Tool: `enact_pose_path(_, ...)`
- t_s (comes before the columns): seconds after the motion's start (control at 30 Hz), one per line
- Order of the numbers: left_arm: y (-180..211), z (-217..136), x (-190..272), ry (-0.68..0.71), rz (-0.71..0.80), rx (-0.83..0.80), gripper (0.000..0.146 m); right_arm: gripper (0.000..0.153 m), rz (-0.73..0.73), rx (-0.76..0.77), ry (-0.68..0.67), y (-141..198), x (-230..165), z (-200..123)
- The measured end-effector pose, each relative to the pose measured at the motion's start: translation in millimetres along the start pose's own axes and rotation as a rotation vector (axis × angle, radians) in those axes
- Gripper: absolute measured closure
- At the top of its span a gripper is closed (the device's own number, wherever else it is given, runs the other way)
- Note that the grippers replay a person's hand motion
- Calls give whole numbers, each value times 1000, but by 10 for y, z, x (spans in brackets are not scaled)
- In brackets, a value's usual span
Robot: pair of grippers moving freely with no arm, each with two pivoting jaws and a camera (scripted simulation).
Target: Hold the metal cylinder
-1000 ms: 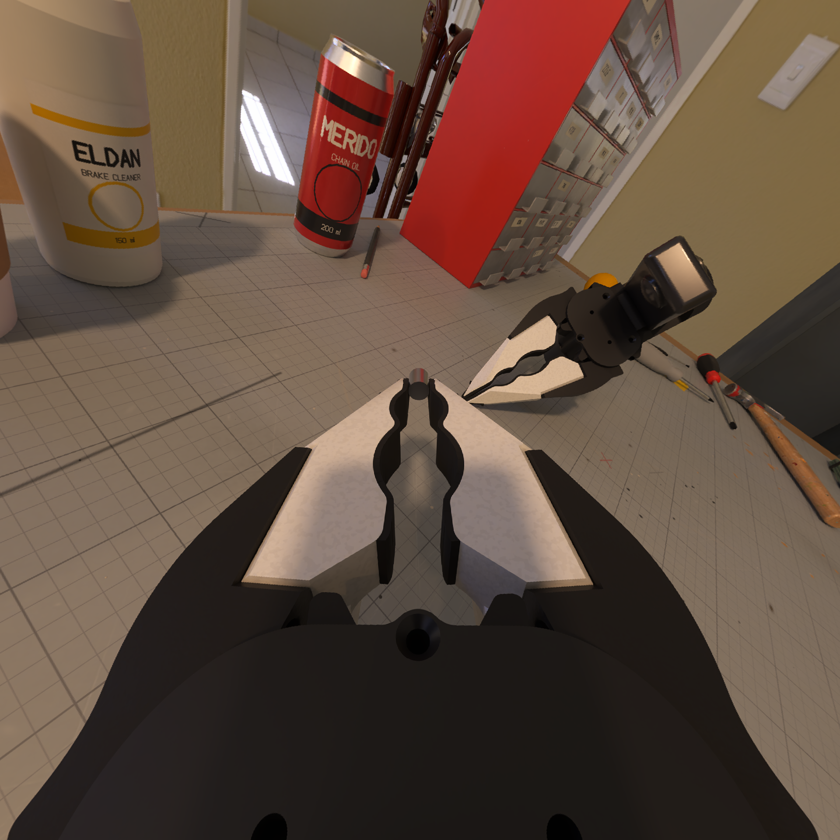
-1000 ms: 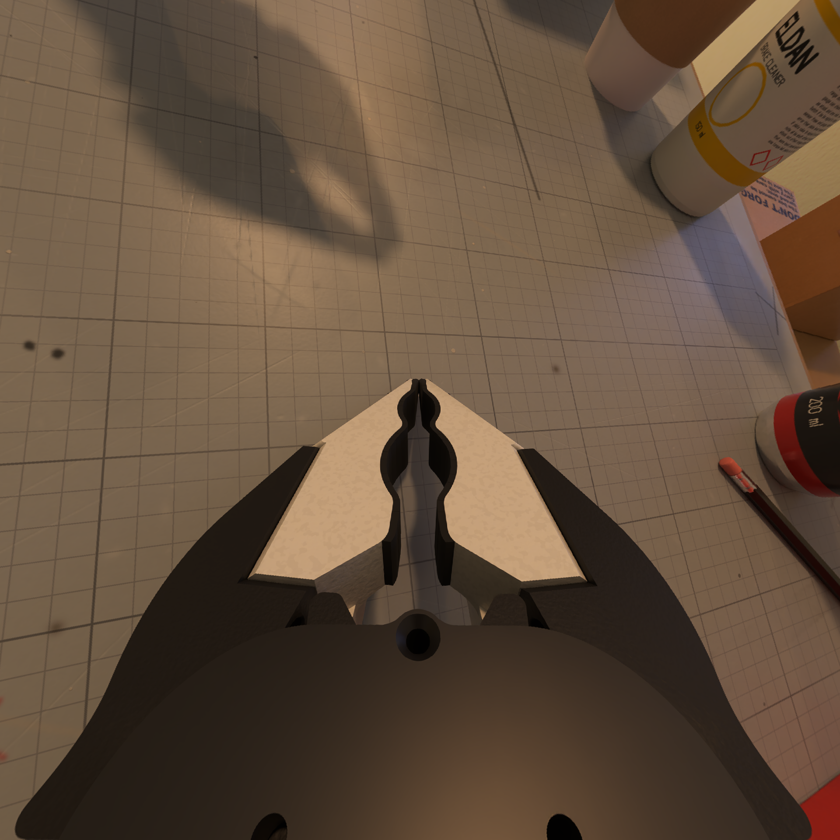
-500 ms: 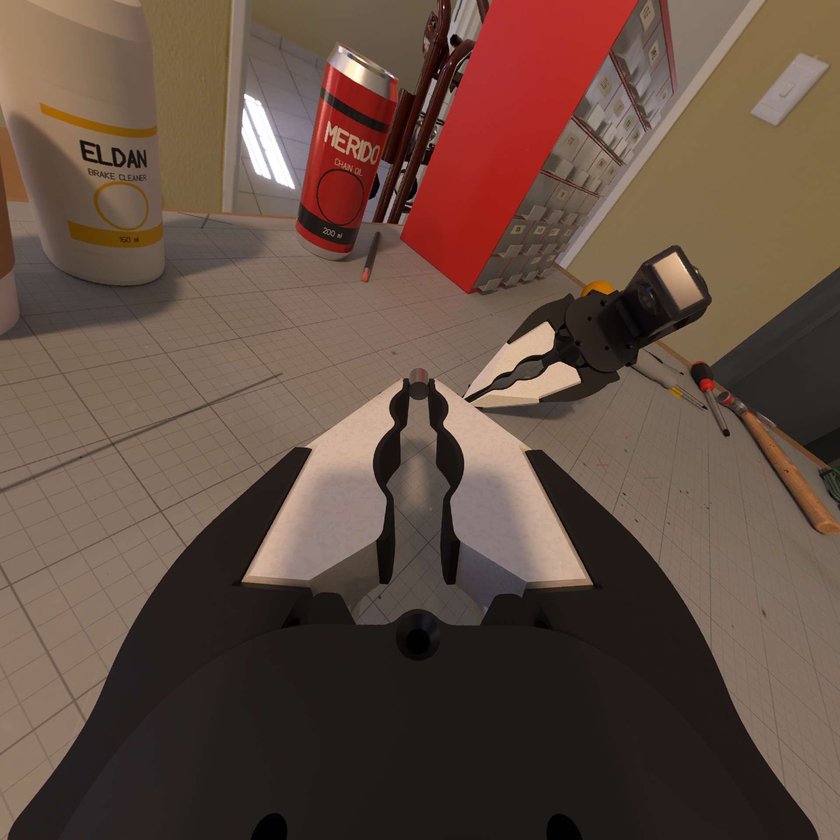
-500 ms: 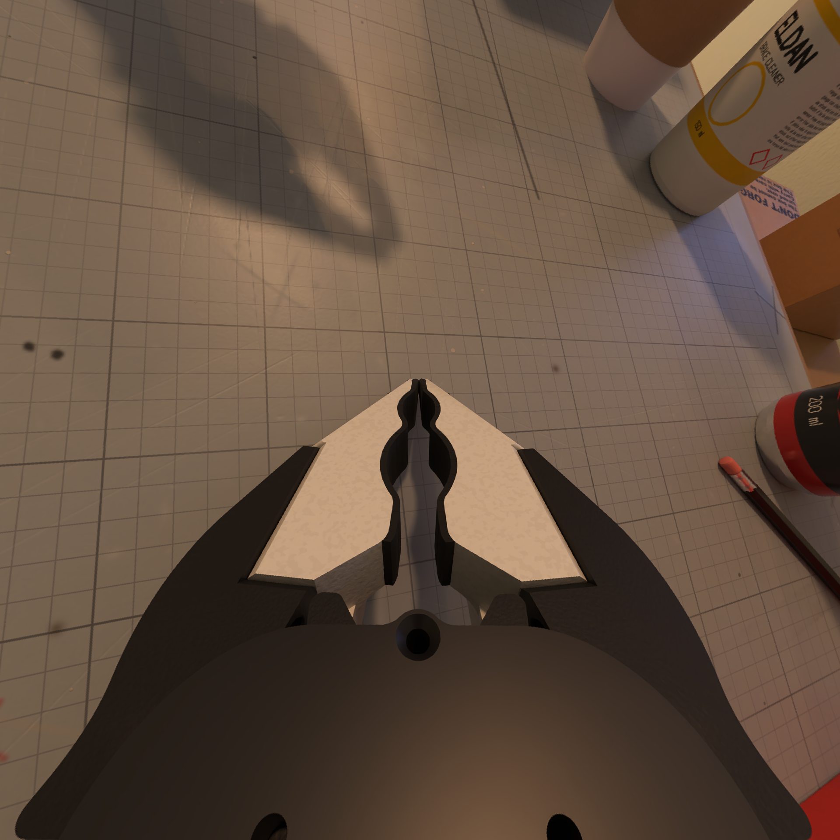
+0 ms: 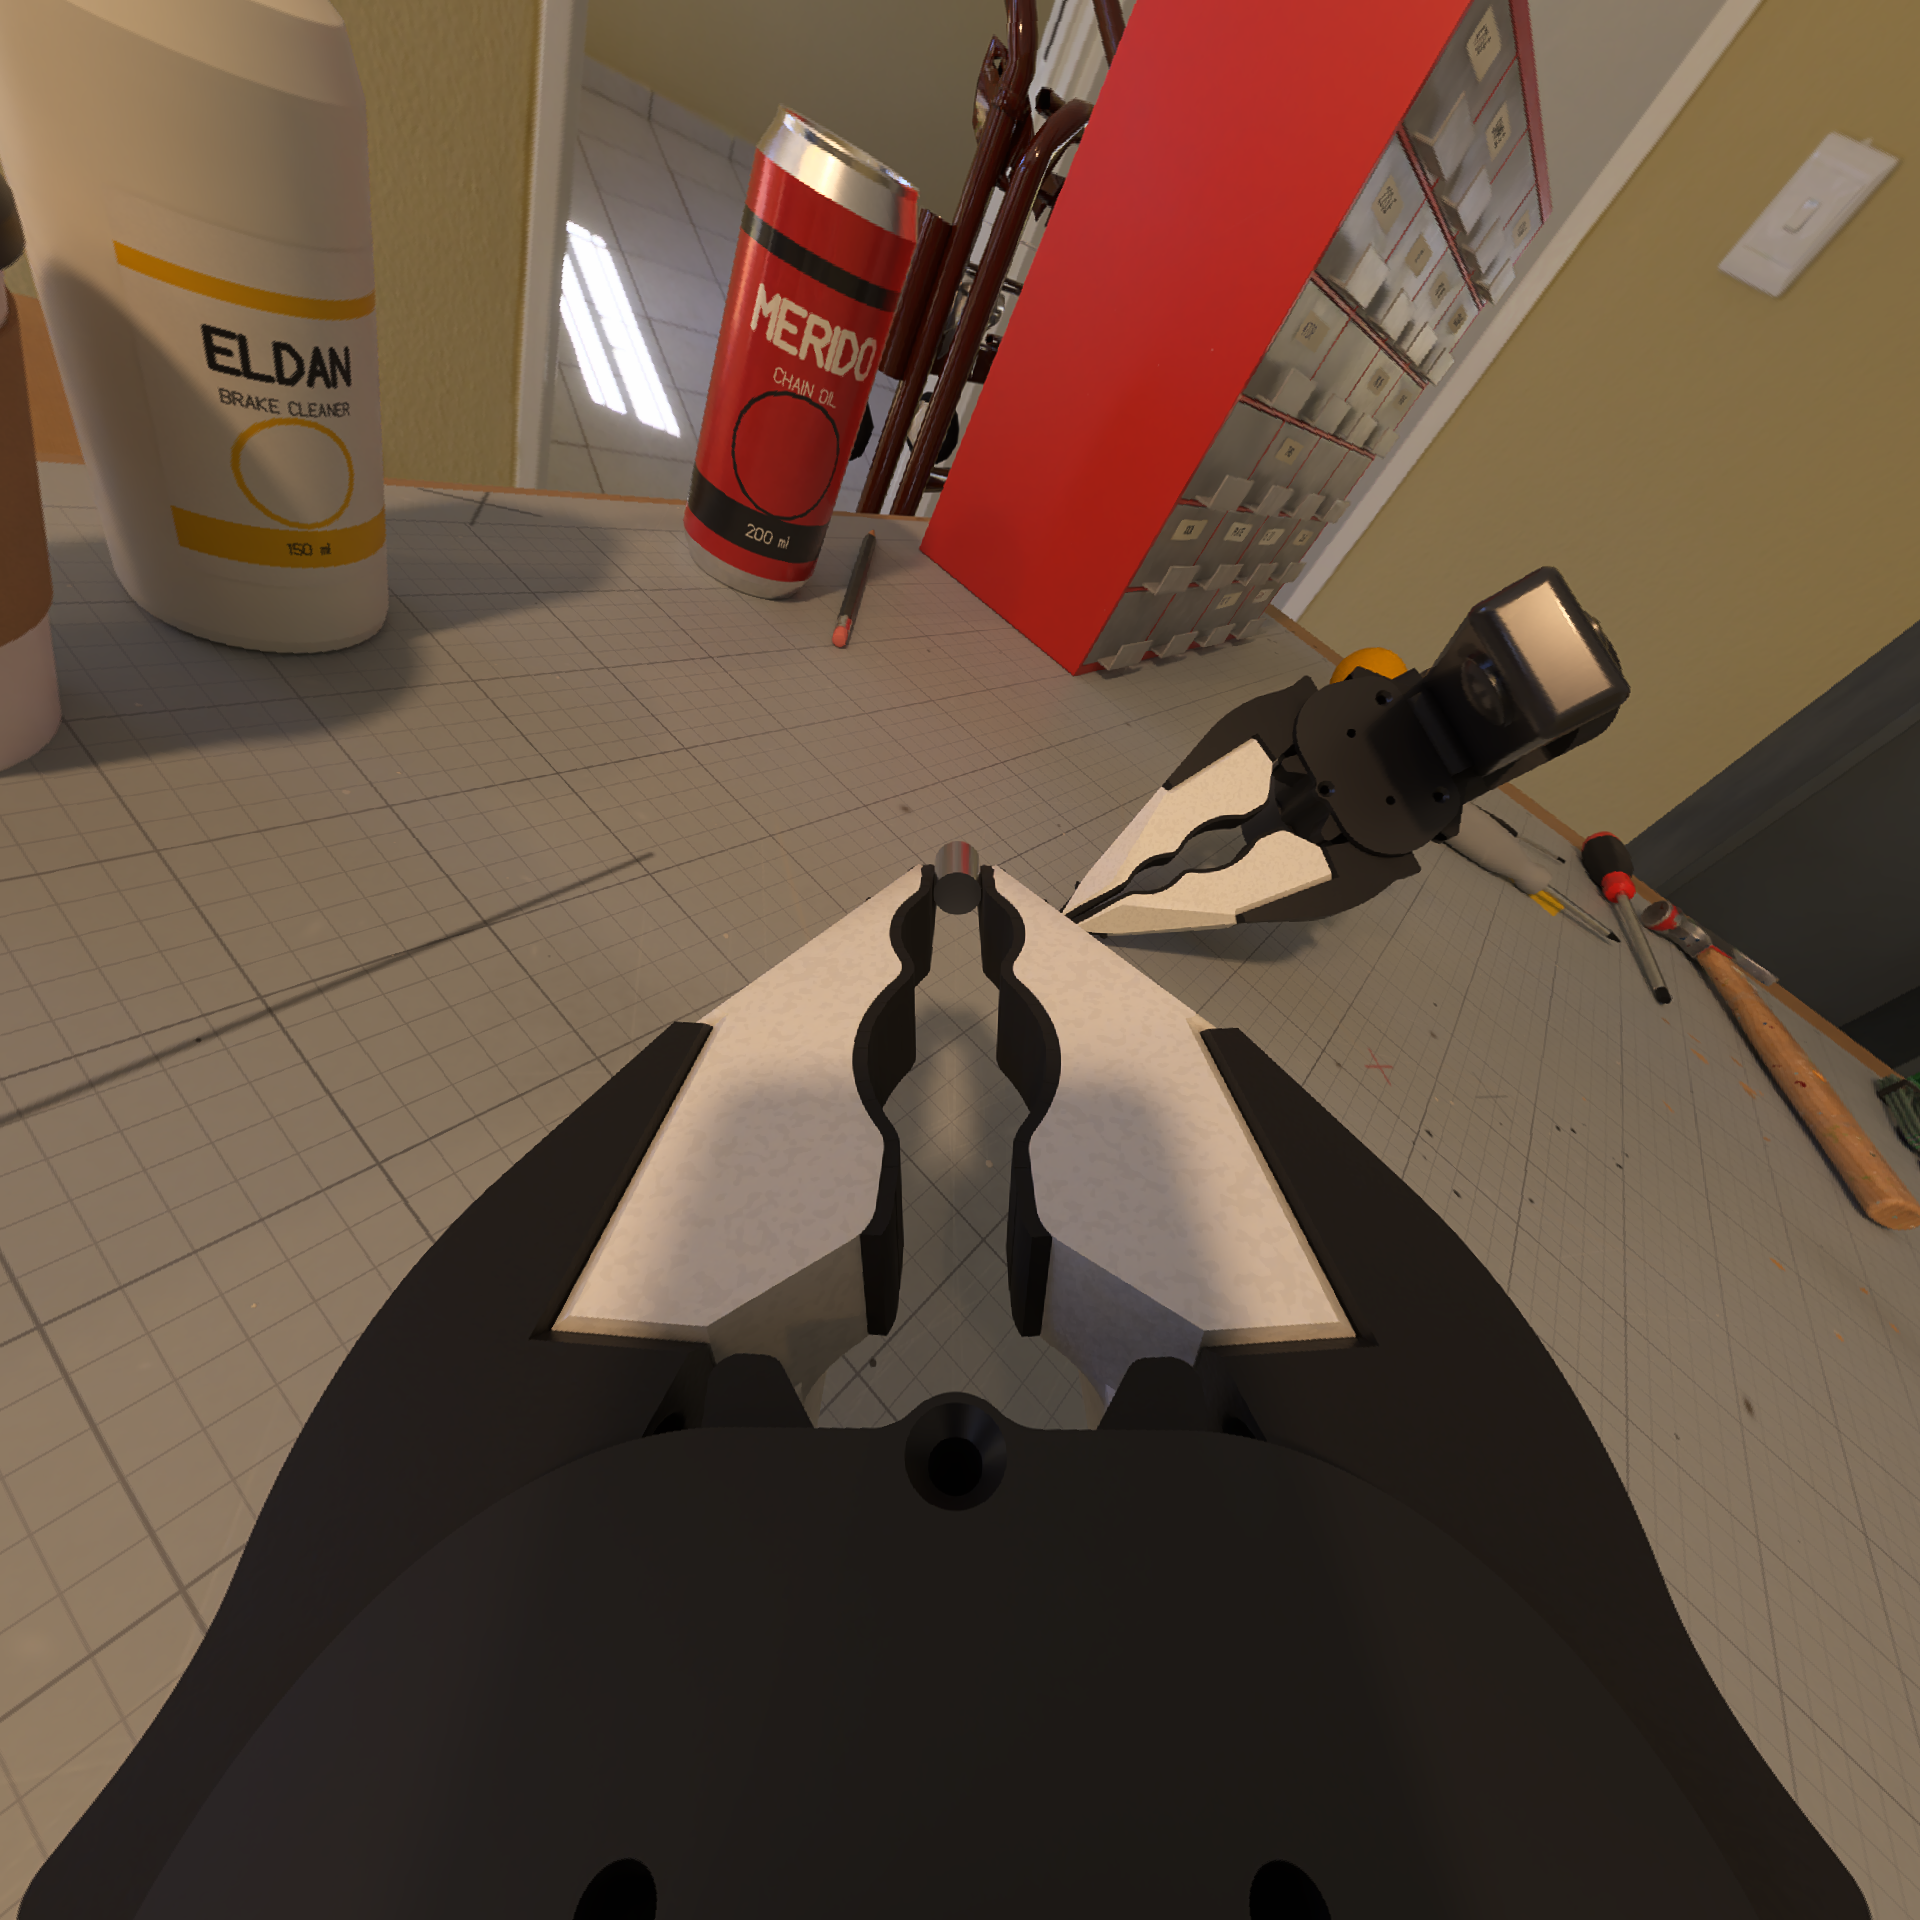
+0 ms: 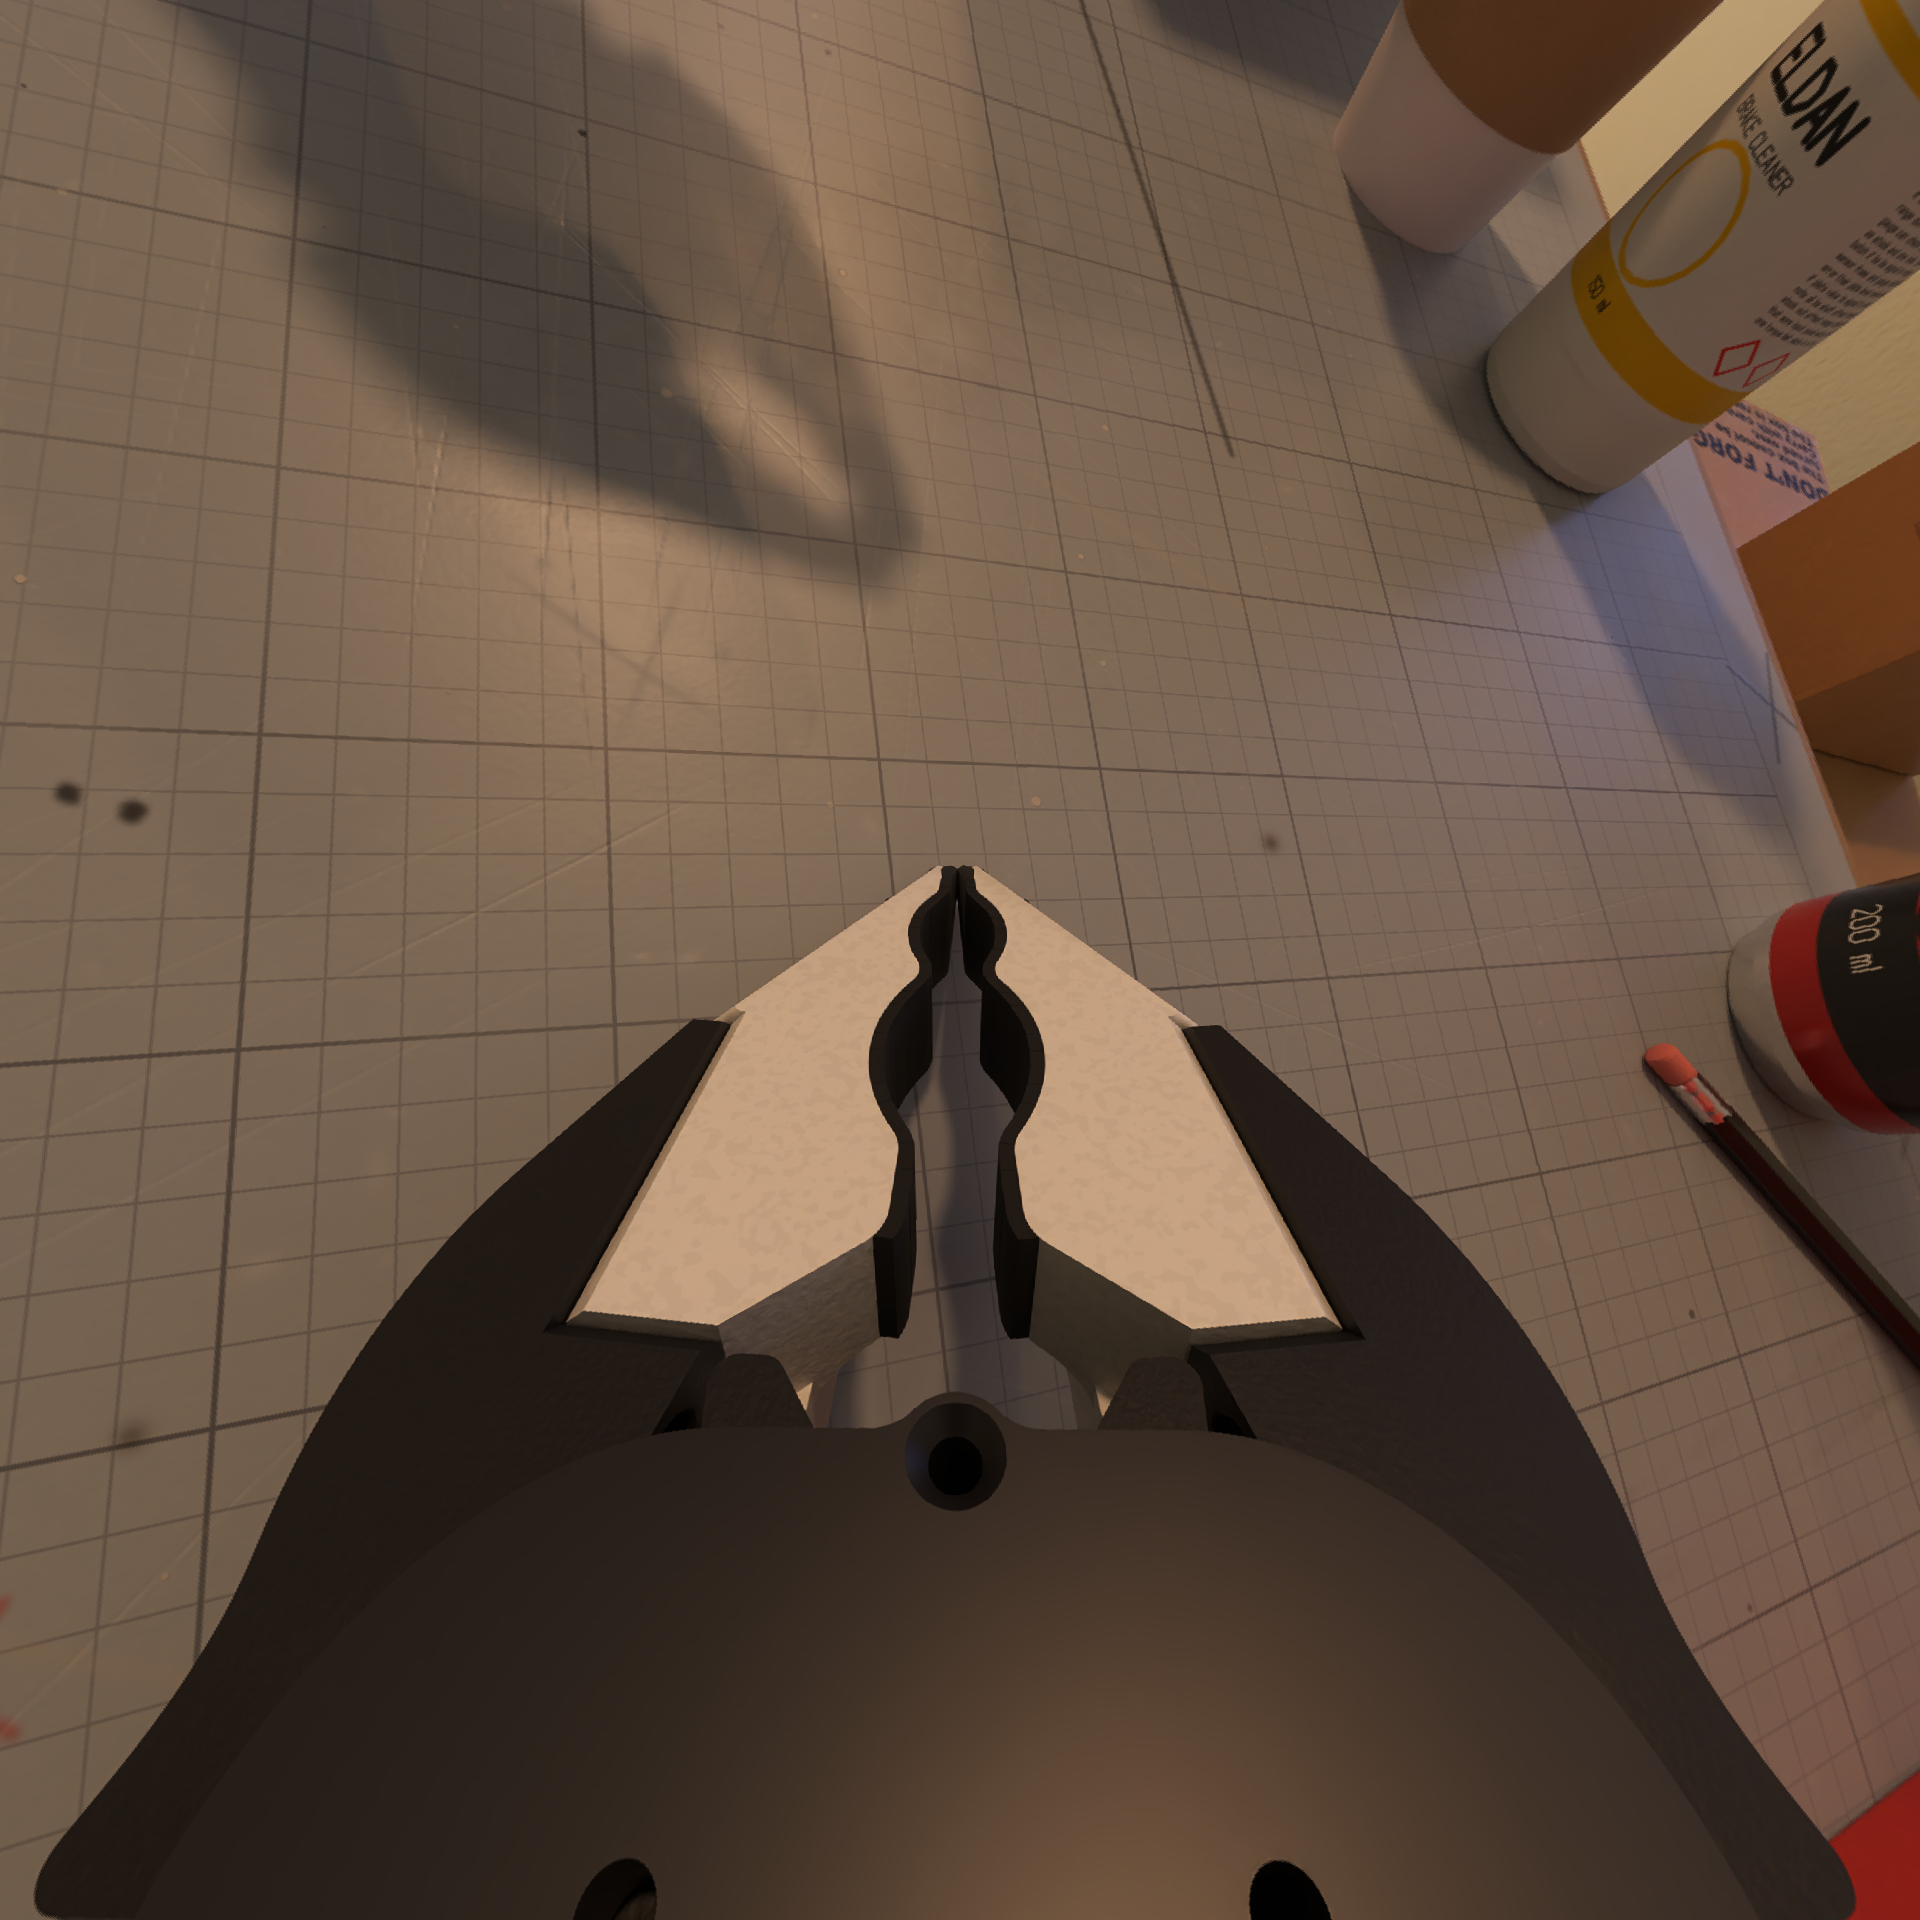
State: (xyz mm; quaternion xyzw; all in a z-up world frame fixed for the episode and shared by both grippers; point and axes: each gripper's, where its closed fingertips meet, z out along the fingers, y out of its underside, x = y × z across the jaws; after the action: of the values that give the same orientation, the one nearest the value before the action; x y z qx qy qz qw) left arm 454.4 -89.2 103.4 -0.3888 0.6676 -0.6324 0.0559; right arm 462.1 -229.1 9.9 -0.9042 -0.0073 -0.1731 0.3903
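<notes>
The left gripper (image 5: 957, 888) pinches the small metal cylinder (image 5: 957, 879) at its very fingertips, above the grid mat (image 5: 436, 831). The right gripper (image 6: 956, 878) is closed on nothing, tips low over the mat, near a pencil (image 6: 1787, 1174).

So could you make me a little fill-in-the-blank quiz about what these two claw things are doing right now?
1. The metal cylinder is pinched at the very tips of the ____ gripper.
2. The right gripper is shut and holds ____.
3. The pencil lies on the mat right beside the ____ can.
4. The hammer near the mat's edge has a ____ handle.

Missing words: left; nothing; red; wooden
</notes>
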Motion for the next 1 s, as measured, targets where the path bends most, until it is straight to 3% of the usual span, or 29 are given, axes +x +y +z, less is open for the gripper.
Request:
enact_pose_path(0.7, -5, -5, 1, 9, -15, 5, 139, 153, 4, 0, -1, 1, -1, 0)
enact_pose_path(1.0, -144, -75, 73, 179, -227, 132, 139, 153, -1, -1, 1, 1, 0, 0)
